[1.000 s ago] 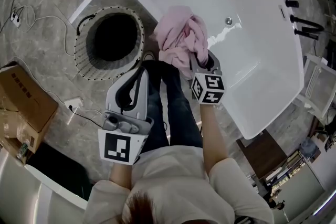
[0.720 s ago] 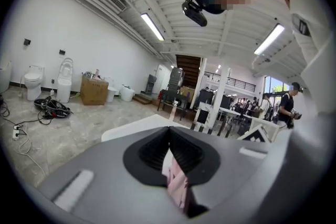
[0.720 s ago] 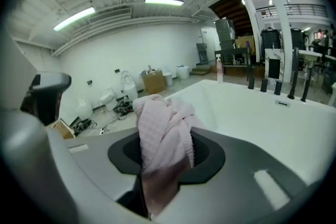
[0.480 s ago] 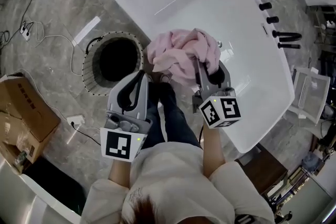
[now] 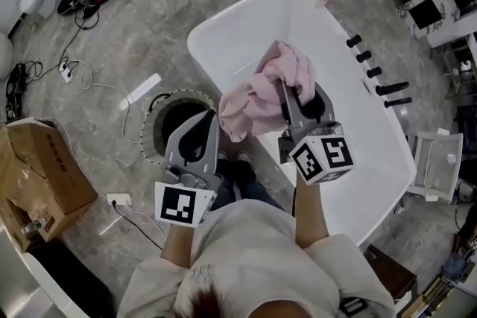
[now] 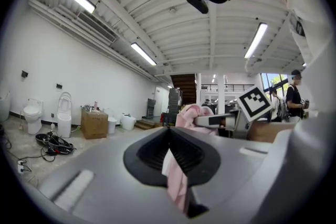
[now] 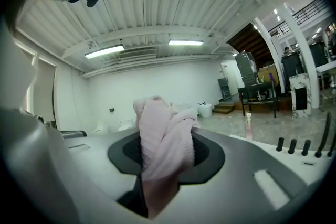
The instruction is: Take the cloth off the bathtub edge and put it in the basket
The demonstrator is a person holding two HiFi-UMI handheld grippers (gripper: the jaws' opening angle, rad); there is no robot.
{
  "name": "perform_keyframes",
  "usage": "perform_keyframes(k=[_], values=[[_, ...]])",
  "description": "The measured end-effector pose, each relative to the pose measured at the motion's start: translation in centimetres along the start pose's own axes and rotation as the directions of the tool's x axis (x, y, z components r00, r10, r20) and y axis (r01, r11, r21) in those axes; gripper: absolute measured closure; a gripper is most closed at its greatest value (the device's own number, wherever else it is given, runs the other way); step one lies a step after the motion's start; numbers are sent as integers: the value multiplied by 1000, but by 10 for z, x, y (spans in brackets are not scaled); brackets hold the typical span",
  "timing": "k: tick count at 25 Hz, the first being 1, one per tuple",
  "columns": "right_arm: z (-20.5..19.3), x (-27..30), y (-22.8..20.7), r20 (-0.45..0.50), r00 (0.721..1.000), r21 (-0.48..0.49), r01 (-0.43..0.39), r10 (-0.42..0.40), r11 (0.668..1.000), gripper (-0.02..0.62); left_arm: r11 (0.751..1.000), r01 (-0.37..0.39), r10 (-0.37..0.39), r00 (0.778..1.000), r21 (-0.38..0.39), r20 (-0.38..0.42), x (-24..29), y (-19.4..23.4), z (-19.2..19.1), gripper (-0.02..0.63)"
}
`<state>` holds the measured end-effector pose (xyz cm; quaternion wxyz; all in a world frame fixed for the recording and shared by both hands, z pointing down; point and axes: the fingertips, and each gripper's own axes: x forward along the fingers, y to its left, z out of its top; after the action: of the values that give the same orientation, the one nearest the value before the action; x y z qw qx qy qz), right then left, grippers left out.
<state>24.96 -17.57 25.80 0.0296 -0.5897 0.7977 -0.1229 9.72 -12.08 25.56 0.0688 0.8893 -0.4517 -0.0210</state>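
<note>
Right gripper (image 5: 294,97) was clamped on a fat bunch of the pink cloth (image 5: 257,97), and left gripper (image 5: 211,121) was pinched shut on a thin trailing fold. The cloth hung just beside the basket (image 5: 149,132), on its bathtub (image 5: 246,26) side, not over the opening. My worry: let go there and it'd drape over the rim or hit the floor.

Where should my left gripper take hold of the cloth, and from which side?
Probably the loose fold at the lower left of the cloth. The right gripper pinches the bunched upper right part, so that fold droops free, close to the left gripper. Come in level from the left, with the jaws straddling the hanging edge.
</note>
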Motion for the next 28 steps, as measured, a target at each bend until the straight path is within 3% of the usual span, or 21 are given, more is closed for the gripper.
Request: perform_keyframes(k=[4, 17, 28], values=[[51, 5, 18, 65, 996, -31, -67, 69, 997, 462, 993, -33, 29, 999, 111, 35, -12, 6, 19, 592], [185, 17, 62, 229, 950, -137, -184, 212, 973, 462, 980, -162, 145, 979, 111, 144, -36, 25, 74, 592], [187, 24, 72, 219, 929, -142, -271, 298, 952, 462, 958, -259, 235, 956, 126, 174, -45, 25, 81, 592]])
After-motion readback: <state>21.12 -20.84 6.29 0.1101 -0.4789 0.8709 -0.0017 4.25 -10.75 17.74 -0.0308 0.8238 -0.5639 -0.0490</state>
